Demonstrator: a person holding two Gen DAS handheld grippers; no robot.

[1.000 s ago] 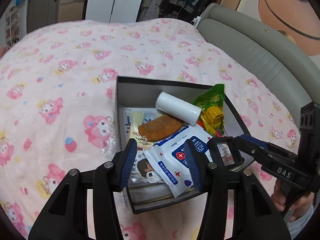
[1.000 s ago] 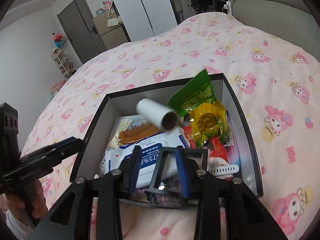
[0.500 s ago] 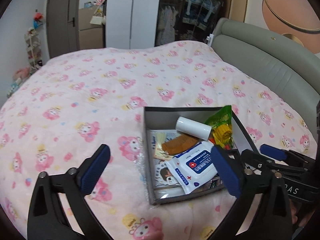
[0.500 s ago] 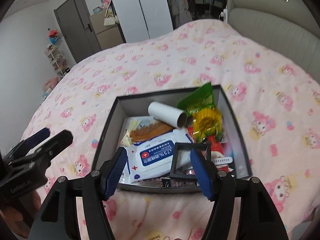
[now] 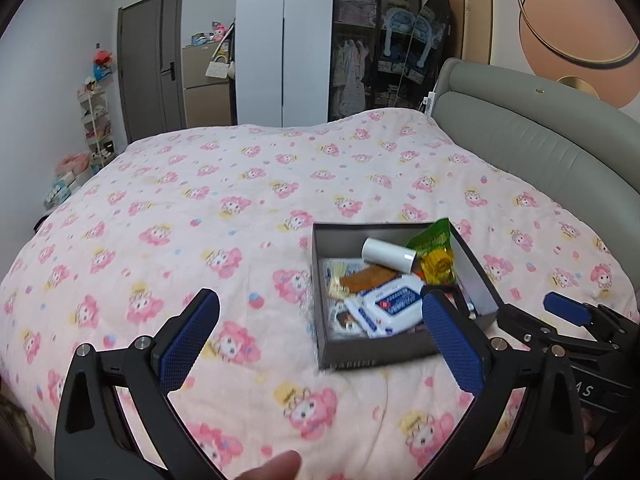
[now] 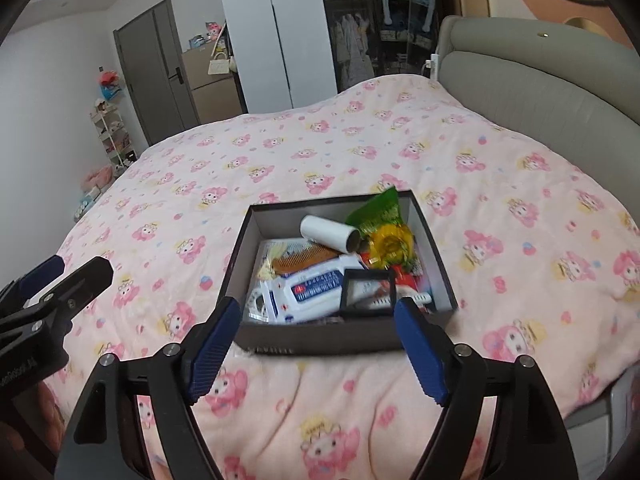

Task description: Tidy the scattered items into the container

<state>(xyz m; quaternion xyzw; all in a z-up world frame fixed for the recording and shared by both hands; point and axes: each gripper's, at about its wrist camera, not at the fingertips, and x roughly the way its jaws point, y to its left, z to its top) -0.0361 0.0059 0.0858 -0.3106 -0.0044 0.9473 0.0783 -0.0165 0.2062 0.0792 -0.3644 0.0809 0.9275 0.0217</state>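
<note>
box (image 6: 320,342) front label: blurred | wipes pack (image 6: 308,290) print: unreadable

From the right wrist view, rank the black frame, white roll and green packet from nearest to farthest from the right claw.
Seen from the open right claw:
1. Black frame, near end of the box, just beyond the claw.
2. White roll, mid-box, left of centre.
3. Green packet, against the far wall, right.

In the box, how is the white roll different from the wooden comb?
The white roll is a round tube with one open end; the wooden comb is flat, brown and toothed. The white roll lies on top near the far wall of the box; the wooden comb lies lower, its end under the wipes pack. Both lie inside the box, untouched.
</note>
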